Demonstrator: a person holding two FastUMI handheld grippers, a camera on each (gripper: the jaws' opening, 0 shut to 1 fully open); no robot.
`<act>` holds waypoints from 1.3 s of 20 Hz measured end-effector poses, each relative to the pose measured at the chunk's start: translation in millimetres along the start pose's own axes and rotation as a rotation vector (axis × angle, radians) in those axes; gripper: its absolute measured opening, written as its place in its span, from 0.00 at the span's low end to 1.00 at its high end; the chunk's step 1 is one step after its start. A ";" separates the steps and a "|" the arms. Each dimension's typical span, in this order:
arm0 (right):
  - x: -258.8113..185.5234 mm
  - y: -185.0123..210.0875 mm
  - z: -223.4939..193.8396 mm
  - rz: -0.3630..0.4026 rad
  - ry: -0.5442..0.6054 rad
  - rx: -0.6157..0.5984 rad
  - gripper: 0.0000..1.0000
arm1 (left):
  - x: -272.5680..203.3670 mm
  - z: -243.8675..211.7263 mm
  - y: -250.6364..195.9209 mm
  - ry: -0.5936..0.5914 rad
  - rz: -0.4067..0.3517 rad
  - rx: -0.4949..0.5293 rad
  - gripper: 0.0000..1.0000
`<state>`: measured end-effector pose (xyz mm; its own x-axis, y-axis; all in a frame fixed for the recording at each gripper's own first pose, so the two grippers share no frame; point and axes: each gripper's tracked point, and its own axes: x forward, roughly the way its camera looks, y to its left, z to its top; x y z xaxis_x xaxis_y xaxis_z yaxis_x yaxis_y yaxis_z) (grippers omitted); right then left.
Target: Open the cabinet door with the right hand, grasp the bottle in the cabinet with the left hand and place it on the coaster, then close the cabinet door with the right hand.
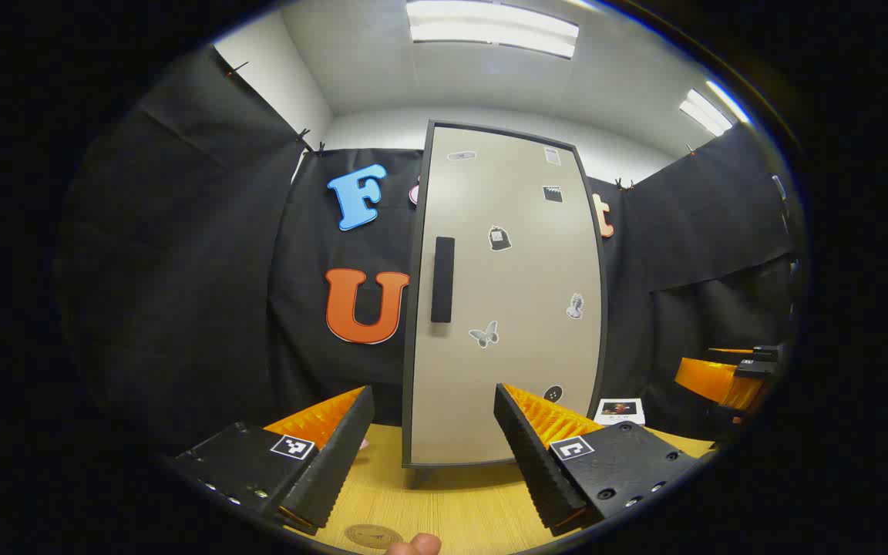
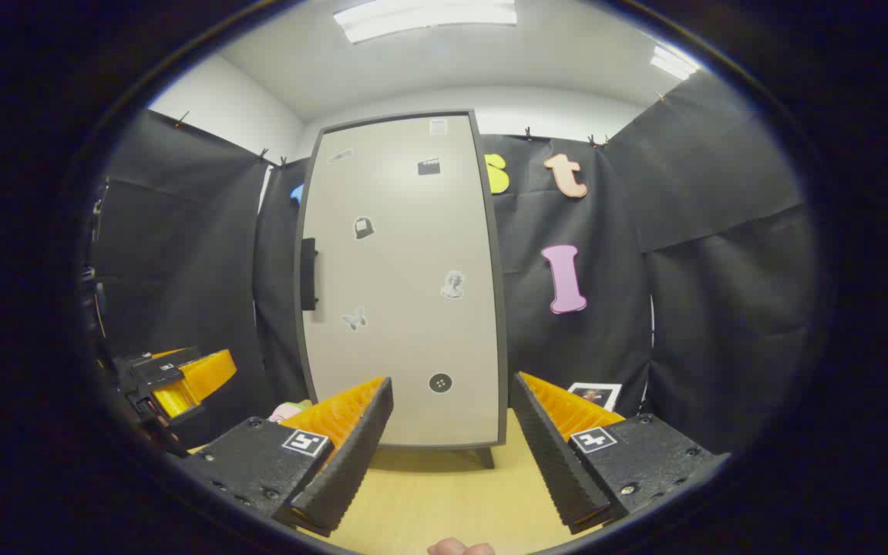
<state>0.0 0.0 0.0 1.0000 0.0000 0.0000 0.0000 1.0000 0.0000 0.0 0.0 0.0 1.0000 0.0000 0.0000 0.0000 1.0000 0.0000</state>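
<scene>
1. The right gripper (image 2: 452, 455) sits low in the frame, jaws wide apart, holding nothing; the left gripper (image 1: 435, 455) likewise.
2. The door (image 2: 405, 285) at frame centre is closed, bottle hidden.
3. It should hook the handle (image 2: 308, 274), mid-left, squarely and pull smoothly.

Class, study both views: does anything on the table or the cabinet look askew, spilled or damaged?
Nothing stands out. The tall beige cabinet door sits shut and square on the wooden table; both grippers hang open, short of it.
</scene>
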 end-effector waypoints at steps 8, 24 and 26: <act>0.8 -3.2 1.6 0.003 -0.016 0.006 0.99 | 4.5 2.5 -0.6 -0.001 0.008 0.014 0.95; -2.2 -7.6 -1.7 0.007 -0.009 0.009 0.95 | 2.8 2.5 -15.8 0.002 -0.019 0.027 0.95; -1.4 -6.4 -2.8 0.012 -0.005 0.010 0.99 | 2.3 2.0 -15.2 0.006 -0.013 0.029 0.95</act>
<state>-1.4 -6.4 -2.8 0.9999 0.0123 0.0053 -0.0123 0.9999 0.0098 2.3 -15.2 2.0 0.9999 -0.0133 -0.0058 0.0135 0.9995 0.0285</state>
